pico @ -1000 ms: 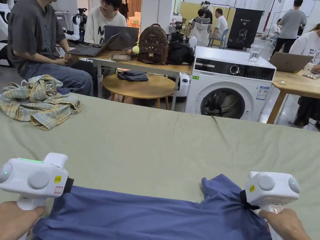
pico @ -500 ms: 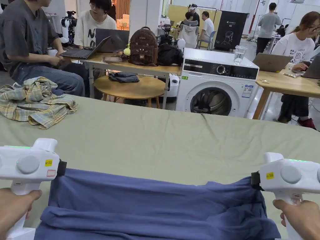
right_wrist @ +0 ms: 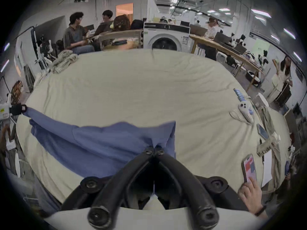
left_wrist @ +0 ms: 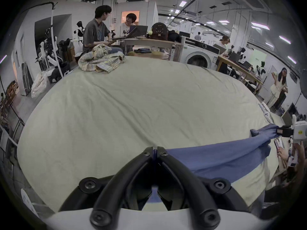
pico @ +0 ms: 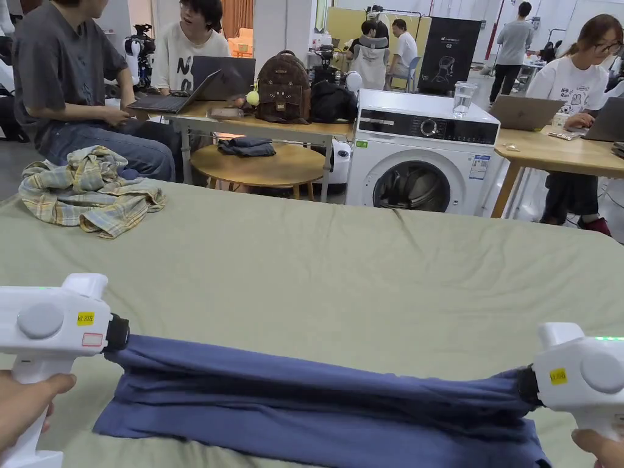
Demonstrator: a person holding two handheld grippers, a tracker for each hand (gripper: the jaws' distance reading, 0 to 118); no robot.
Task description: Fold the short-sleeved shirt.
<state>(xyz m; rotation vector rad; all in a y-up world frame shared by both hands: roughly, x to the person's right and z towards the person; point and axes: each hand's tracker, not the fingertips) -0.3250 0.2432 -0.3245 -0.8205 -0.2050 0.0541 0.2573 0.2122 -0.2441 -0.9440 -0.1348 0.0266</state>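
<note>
A blue short-sleeved shirt (pico: 317, 402) is stretched taut across the near edge of the green-covered table (pico: 341, 274). My left gripper (pico: 116, 334) is shut on the shirt's left end, and my right gripper (pico: 525, 385) is shut on its right end. In the left gripper view the black jaws (left_wrist: 154, 149) meet on blue cloth, and the shirt (left_wrist: 216, 157) runs off to the right. In the right gripper view the jaws (right_wrist: 154, 149) pinch a bunched corner of the shirt (right_wrist: 99, 140), which trails away to the left.
A crumpled plaid shirt (pico: 88, 192) lies at the table's far left corner. Beyond the table stand a washing machine (pico: 420, 158), wooden tables and several seated people. Along the right edge lie a controller (right_wrist: 245, 110) and a phone (right_wrist: 262, 131); a hand holds another phone (right_wrist: 249, 168).
Both grippers have pulled apart sideways, the right one well to the right. The shirt, bunched at its right end before, is now drawn into a long taut band.
</note>
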